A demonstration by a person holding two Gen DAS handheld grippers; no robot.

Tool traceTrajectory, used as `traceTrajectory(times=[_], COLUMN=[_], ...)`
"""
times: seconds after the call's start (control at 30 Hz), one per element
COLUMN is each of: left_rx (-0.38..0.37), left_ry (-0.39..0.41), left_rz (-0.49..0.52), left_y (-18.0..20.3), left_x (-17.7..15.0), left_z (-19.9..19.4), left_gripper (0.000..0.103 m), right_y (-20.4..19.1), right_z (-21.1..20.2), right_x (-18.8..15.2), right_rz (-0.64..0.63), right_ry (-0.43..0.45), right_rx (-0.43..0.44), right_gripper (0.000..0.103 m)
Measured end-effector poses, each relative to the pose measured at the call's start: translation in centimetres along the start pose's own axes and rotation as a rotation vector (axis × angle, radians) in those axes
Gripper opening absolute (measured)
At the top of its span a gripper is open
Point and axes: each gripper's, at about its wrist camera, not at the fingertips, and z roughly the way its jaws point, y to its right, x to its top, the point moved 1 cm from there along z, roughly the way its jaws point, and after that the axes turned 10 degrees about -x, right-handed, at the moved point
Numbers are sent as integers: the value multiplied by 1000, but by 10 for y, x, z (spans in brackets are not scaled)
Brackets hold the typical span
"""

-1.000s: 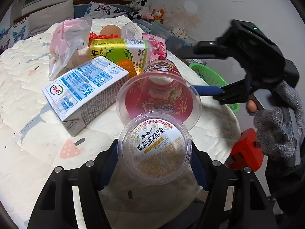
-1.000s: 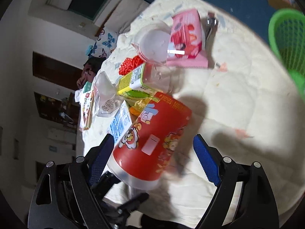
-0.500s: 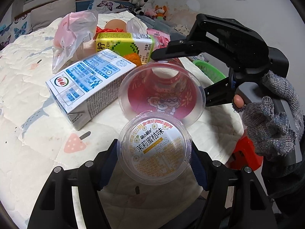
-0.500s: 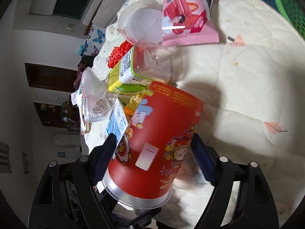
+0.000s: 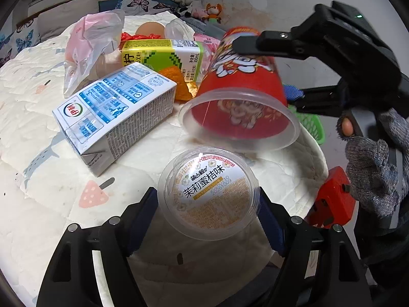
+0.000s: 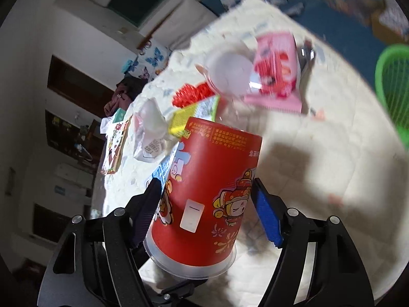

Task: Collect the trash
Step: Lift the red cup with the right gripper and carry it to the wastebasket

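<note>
My left gripper (image 5: 208, 204) is shut on a clear plastic cup with a printed label lid (image 5: 208, 195), held over the near edge of the table. My right gripper (image 6: 208, 209) is shut on a red cartoon-printed cup with a clear rim (image 6: 204, 199), lifted off the table and tilted. The same red cup (image 5: 242, 97) and the right gripper (image 5: 268, 66) show in the left wrist view, just beyond my clear cup. More trash lies on the quilted table (image 5: 38, 174): a blue-white milk carton (image 5: 115, 112), a green-yellow juice carton (image 5: 163, 56), a plastic bag (image 5: 92, 41).
A green basket (image 6: 393, 94) stands off the table's right side; it also shows in the left wrist view (image 5: 309, 122). A pink snack packet (image 6: 278, 69), a clear lid (image 6: 227, 76) and red shreds (image 6: 189, 94) lie at the far side. A red object (image 5: 332, 199) sits below the table edge.
My right gripper closed around the red cup and lifted it off the table, tilting it. My left gripper kept its hold on the clear cup and barely moved.
</note>
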Motion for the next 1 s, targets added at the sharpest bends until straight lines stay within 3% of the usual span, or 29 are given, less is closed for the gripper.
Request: traceTrajectory(times=[0.2, 0.33, 0.57, 0.8, 1.0], left_rx=[3, -6, -6, -21, -62], left_ry=[0, 0, 22, 41, 56], left_rz=[6, 7, 19, 36, 54], left_y=[4, 6, 10, 17, 35], left_x=[3, 2, 4, 20, 47], left_z=[5, 8, 8, 1, 8], left_gripper=[72, 62, 61, 61, 61], right_y=[-14, -23, -30, 10, 75], right_z=[-8, -10, -23, -47, -82], right_x=[-14, -21, -18, -8, 10], right_rz=[-132, -207, -292, -218, -127], right_ry=[112, 191, 304, 356, 411], right_rx=[-80, -126, -195, -243, -365], right_gripper=[71, 71, 70, 70, 70])
